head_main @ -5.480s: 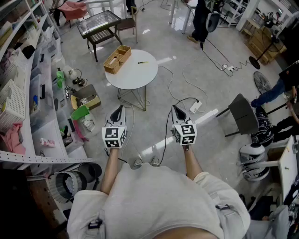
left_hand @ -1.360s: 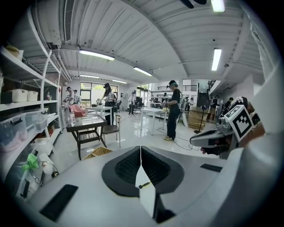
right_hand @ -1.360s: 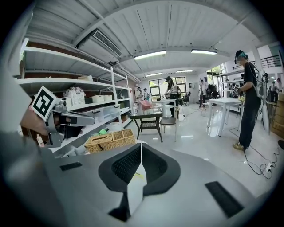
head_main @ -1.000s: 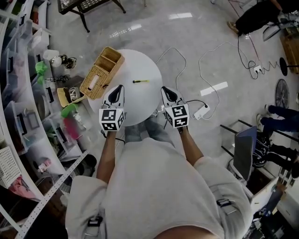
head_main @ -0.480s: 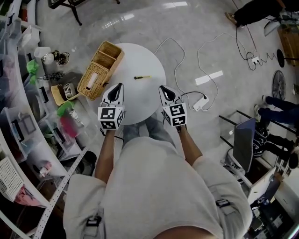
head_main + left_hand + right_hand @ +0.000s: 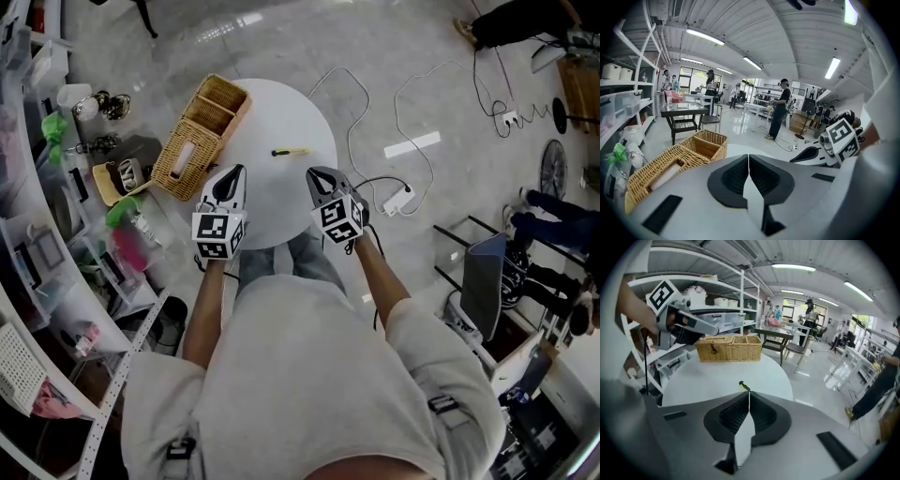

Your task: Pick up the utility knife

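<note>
The utility knife [image 6: 290, 151], a slim yellow-green tool with a dark end, lies flat on the round white table [image 6: 281, 108], a little above the middle of the head view and near the table's right half. In the right gripper view its dark tip [image 6: 744, 386] shows just above the jaw line, on the bare tabletop [image 6: 712, 378].

The right gripper [image 6: 315, 174] hangs just below the knife in the head view, apart from it, with only plain tabletop between the two. Its jaws are pressed together with nothing between them [image 6: 749, 401]. The left gripper [image 6: 237, 172] is level with it to the left, also clenched and empty [image 6: 748, 161], and it points toward the wicker basket [image 6: 199, 136].

That basket sits on the table's upper-left edge, split into compartments, well apart from the knife. From the right gripper view it stands at the far rim [image 6: 729, 348].

On the floor to the right of the table lie a white power strip [image 6: 398, 200] and looping cable [image 6: 375, 103]. Cluttered shelving [image 6: 37, 253] fills the left edge of the head view, and a dark chair [image 6: 483, 281] stands at the lower right. A glass-topped table [image 6: 684, 112] and standing people show farther back in the left gripper view.
</note>
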`<action>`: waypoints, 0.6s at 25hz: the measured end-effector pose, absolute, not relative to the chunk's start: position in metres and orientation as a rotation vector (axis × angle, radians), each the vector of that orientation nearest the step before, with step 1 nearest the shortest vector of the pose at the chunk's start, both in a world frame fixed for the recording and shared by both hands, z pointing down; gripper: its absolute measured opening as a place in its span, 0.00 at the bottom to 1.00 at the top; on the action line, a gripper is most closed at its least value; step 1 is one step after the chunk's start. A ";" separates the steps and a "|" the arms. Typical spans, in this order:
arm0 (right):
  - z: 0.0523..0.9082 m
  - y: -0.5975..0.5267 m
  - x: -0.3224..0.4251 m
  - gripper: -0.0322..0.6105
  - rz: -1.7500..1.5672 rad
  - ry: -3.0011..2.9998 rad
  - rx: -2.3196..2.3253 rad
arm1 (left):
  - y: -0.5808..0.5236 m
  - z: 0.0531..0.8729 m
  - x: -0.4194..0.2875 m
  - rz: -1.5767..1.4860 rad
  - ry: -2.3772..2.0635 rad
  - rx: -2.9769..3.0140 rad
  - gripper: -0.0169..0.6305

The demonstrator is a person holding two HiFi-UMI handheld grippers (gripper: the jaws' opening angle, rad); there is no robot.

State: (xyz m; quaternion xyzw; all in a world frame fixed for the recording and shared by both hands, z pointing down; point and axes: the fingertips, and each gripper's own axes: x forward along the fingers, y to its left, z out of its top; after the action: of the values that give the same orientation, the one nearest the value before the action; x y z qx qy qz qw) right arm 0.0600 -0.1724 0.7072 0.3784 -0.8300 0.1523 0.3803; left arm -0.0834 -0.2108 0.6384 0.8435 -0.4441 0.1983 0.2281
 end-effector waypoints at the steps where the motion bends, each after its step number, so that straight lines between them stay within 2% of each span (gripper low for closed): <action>1: 0.711 -0.173 0.057 0.10 0.350 -2.111 0.918 | -0.211 0.639 -0.084 0.546 -1.221 2.321 0.06; 6: 0.734 -0.171 0.046 0.10 0.221 -2.083 0.690 | -0.208 0.642 -0.086 0.546 -1.214 2.311 0.06; 10: 0.749 -0.168 0.036 0.11 0.253 -2.093 0.536 | -0.205 0.644 -0.090 0.535 -1.225 2.293 0.06; 12: 0.757 -0.173 0.035 0.30 0.279 -2.077 0.500 | -0.204 0.646 -0.092 0.535 -1.228 2.285 0.06; 15: 0.765 -0.185 0.036 0.31 0.269 -2.059 0.485 | -0.201 0.648 -0.093 0.539 -1.232 2.277 0.06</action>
State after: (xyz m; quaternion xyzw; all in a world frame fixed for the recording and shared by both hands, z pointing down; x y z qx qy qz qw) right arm 0.0363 -0.1853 0.7650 0.1991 -0.8451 0.1106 0.4836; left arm -0.0932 -0.2007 0.6476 0.8346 -0.4516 0.1975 0.2458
